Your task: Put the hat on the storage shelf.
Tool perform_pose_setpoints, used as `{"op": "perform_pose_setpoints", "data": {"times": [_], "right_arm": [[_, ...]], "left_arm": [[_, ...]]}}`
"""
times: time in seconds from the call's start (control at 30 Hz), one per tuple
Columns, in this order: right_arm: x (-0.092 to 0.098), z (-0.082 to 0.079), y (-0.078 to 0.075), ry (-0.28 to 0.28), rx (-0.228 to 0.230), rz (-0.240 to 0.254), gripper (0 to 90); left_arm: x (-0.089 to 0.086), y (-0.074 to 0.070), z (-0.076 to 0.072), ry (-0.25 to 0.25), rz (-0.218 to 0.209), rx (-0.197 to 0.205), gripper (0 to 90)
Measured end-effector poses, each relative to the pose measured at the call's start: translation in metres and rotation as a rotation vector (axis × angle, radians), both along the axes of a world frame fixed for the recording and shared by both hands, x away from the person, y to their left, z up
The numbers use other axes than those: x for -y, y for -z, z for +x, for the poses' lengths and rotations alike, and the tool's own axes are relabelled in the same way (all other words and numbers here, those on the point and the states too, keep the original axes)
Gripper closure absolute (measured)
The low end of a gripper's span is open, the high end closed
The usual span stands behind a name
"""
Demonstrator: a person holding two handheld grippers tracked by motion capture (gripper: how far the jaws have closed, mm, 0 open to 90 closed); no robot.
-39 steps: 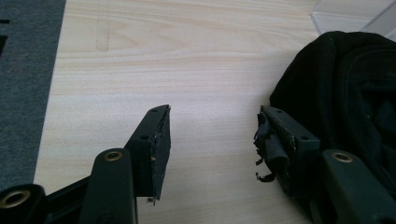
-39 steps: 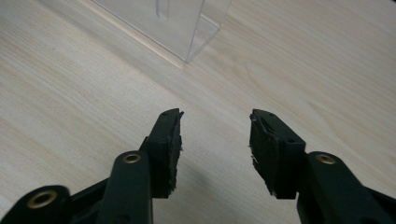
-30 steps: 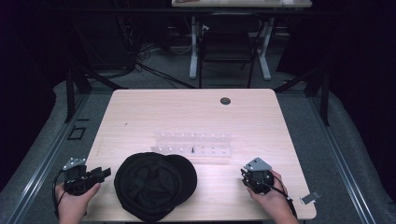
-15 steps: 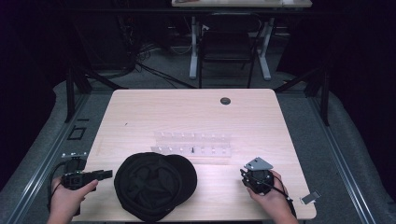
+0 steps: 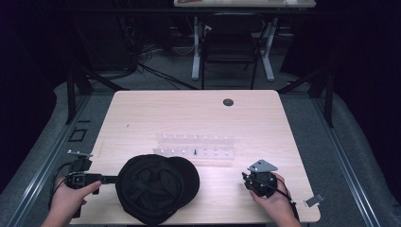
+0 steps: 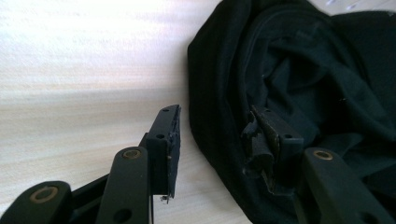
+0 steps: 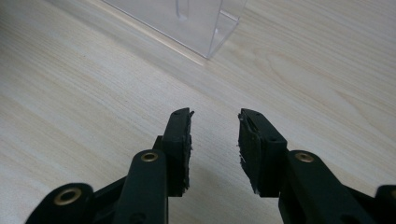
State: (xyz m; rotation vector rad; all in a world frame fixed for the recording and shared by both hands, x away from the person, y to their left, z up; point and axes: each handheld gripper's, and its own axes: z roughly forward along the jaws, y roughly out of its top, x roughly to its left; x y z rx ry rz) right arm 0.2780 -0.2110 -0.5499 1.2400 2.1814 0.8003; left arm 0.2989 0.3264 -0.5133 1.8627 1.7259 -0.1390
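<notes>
Approach step, as I read it: my left gripper (image 5: 101,179) sits at the left edge of the one black cap (image 5: 158,187), which lies crown-down at the front of the surface (image 5: 189,113); its jaws have just been working slightly and stand wide, straddling the cap's rim without pinching it. Right gripper (image 7: 215,140) waits over bare wood, jaws half open, holding nothing. Next I'd close on the rim; count: one cap, one clear rack (image 5: 195,146), two grippers.
</notes>
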Motion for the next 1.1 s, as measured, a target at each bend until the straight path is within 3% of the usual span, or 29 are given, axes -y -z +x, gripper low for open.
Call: {"op": "perform_pose_setpoints", "data": {"times": [0.03, 0.17, 0.47, 0.53, 0.57, 0.67, 0.73, 0.87, 0.9, 0.93, 1.1], "right_arm": [[0.000, 0.000, 0.001, -0.003, -0.005, 0.007, 63.8], [0.000, 0.000, 0.001, -0.007, -0.013, 0.012, 63.8], [-0.001, 0.000, 0.002, -0.018, -0.021, 0.011, 63.5], [-0.001, 0.000, 0.002, -0.020, -0.023, 0.013, 63.5], [0.000, 0.001, 0.002, -0.022, -0.023, 0.016, 63.3], [0.000, 0.001, 0.003, -0.022, -0.028, 0.018, 63.1], [0.000, 0.001, 0.003, -0.020, -0.029, 0.022, 62.6], [-0.001, 0.001, 0.004, -0.023, -0.030, 0.029, 62.0], [-0.001, 0.001, 0.004, -0.026, -0.032, 0.026, 61.9], [-0.001, 0.001, 0.004, -0.026, -0.033, 0.026, 61.8], [-0.001, 0.002, 0.004, -0.024, -0.036, 0.029, 61.3]], "left_arm": [[0.001, 0.002, 0.002, -0.003, -0.007, -0.025, 54.9], [0.003, 0.006, 0.005, 0.009, 0.012, -0.047, 55.4], [0.007, 0.015, 0.011, 0.008, 0.009, -0.096, 58.8], [0.006, 0.018, 0.011, -0.002, -0.005, -0.105, 59.9], [0.005, 0.020, 0.012, -0.019, -0.031, -0.121, 59.9], [0.003, 0.022, 0.012, -0.021, -0.044, -0.132, 60.0], [0.004, 0.023, 0.011, -0.009, -0.013, -0.134, 60.4], [0.008, 0.025, 0.011, -0.017, -0.014, -0.144, 63.0], [0.007, 0.026, 0.012, 0.009, 0.011, -0.142, 63.5], [0.010, 0.026, 0.012, -0.013, 0.008, -0.145, 64.0], [0.013, 0.030, 0.013, -0.023, 0.022, -0.148, 65.6]]}}
